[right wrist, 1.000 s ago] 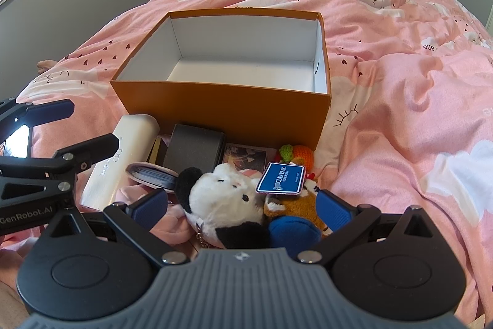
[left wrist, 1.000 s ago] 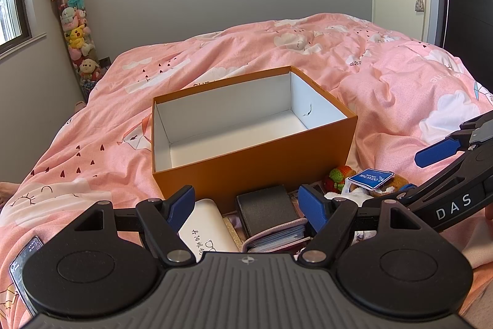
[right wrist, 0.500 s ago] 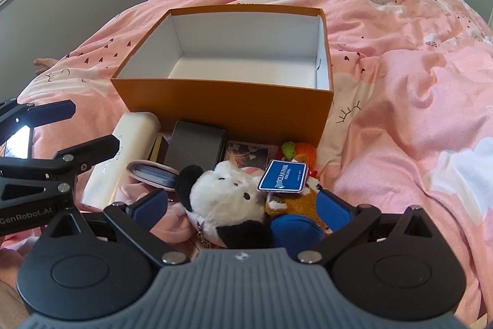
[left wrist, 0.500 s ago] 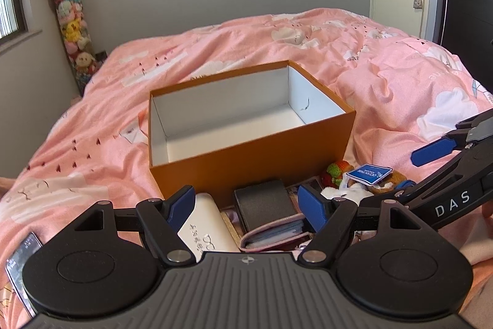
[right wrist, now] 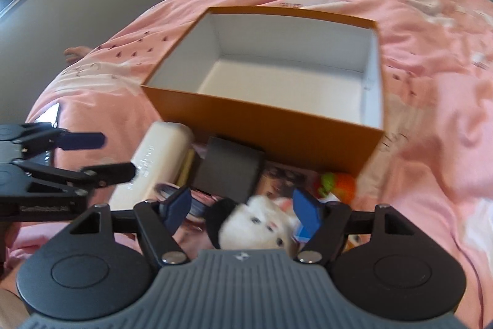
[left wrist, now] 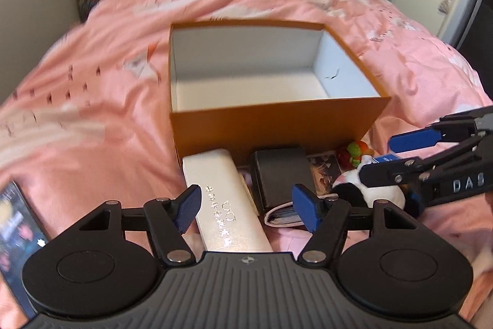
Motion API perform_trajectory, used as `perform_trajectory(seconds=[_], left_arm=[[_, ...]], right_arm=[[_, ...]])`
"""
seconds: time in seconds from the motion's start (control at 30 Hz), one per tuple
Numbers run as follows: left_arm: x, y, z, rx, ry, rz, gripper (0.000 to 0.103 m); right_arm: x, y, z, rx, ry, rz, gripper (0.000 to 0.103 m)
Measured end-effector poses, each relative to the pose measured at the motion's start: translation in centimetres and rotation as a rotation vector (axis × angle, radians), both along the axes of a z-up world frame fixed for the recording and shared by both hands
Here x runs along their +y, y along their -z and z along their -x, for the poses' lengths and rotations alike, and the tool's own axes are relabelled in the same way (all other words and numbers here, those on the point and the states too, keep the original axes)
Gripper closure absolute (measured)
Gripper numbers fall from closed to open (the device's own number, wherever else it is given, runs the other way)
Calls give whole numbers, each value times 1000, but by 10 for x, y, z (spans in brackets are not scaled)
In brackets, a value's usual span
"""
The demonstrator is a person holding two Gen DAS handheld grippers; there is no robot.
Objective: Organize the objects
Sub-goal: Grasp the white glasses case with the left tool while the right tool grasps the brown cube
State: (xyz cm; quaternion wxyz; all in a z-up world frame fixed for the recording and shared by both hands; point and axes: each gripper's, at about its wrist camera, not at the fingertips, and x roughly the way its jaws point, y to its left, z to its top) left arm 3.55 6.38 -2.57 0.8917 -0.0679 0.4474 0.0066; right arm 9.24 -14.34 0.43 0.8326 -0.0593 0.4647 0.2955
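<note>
Orange box (left wrist: 277,125) on the pink duvet (left wrist: 92,100) is empty, pick phase just starting: left gripper (left wrist: 246,207) closing around the white case (left wrist: 226,199), right gripper (right wrist: 242,210) closing around the panda plush (right wrist: 262,225), neither visibly clamped yet; next, squeeze, lift, drop in box.
</note>
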Motion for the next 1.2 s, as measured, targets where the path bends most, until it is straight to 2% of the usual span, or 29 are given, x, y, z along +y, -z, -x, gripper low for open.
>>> perform_trajectory(seconds=[0.17,0.2,0.3,0.43,0.53,0.83,1.0,1.2], left_arm=[[12,26,-19,119,-46,101,25],[14,32,-22,148,-60,104,25],[19,36,-23,160,-100,97,20],[22,40,-29,198,-152,49,22],[24,44,-33,233,-152,73,22],[23,56,-45,271,-158,97,32],[24,57,-46,260,-161,99,32],[23,51,-40,229,-153,85,33]], right_arm=[[28,10,-20,26,-74,5,30],[31,13,-24,31,-83,6,31],[39,23,-34,46,-96,18,30],[41,36,-46,88,-103,16,30],[43,40,-52,94,-112,14,29],[50,53,-65,123,-135,23,29],[54,58,-69,155,-159,12,29],[63,57,-71,123,-215,45,29]])
